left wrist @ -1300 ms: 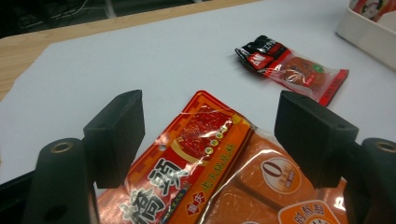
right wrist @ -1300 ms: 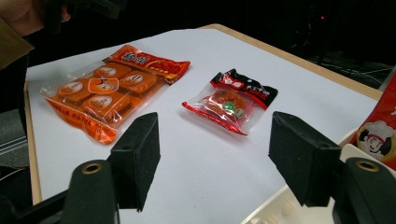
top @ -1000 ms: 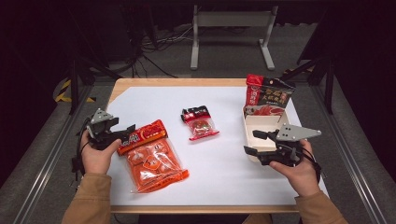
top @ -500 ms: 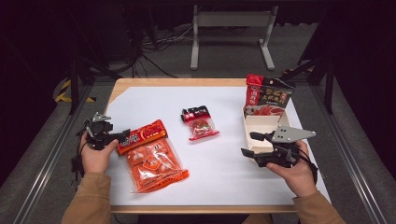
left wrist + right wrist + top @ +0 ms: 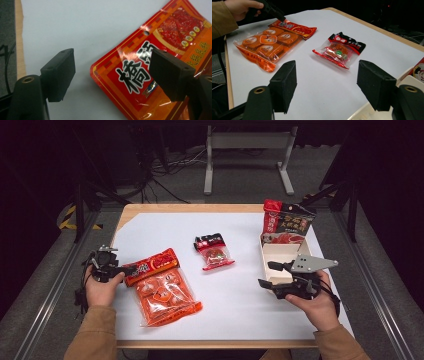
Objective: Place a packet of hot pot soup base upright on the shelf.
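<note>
White-covered table [image 5: 240, 310] in a dark room. Large orange snack bag [image 5: 160, 287] lies near-left, long axis running near-to-far and tilted right. Left gripper [image 5: 120, 269] sits at its far-left header corner, jaws wide apart, straddling that corner, holding nothing. Header [image 5: 140, 75] carries large Chinese characters. Right gripper [image 5: 272, 275] is open, empty, well apart beside the white tray [image 5: 280, 254].

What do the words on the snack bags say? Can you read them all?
"桥" with part of a second big character, half behind the left gripper: on the red header of the large orange bag.
Small yellow characters at that header's right edge: too blurred to read.
White print on the small red-and-black packet: too small to read.
Lettering on the tall red bag by the white tray: too small to read.
</note>
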`<state>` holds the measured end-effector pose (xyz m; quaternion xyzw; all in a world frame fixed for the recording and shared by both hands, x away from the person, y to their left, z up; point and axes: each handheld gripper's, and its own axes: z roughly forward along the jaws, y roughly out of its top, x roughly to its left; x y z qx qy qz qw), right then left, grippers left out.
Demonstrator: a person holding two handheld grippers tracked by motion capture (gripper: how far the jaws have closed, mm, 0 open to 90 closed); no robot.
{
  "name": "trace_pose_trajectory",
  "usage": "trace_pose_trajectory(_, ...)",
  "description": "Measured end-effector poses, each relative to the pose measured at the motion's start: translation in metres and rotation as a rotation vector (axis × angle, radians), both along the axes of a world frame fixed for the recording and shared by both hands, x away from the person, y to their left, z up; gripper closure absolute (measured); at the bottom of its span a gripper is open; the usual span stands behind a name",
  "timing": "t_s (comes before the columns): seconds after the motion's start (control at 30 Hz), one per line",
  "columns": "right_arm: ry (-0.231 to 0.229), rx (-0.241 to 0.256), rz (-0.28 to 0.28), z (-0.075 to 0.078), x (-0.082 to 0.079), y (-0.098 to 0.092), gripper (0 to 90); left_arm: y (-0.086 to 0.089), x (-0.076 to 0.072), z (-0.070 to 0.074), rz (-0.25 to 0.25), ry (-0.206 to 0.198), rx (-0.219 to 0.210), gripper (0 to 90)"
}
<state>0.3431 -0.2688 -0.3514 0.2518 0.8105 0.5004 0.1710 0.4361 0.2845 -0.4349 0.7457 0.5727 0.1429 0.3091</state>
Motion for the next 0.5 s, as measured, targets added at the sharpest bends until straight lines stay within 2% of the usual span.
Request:
trace_pose_trajectory(0.1,0.000,-0.003,-0.001,-0.0002,0.0001,0.0004,33.2,-0.0001,0.0001,-0.0019,0.001,0.009,0.011,23.2)
trace_pose_trajectory(0.33,0.002,-0.008,-0.001,-0.0013,0.0010,0.0007,33.2,-0.0041,0.0009,-0.0052,-0.034,0.037,-0.001,24.9)
trace_pose_trajectory(0.5,0.005,-0.007,-0.008,-0.0014,0.0012,0.0000,33.0,-0.0055,-0.0005,-0.0034,-0.057,0.030,-0.019,28.1)
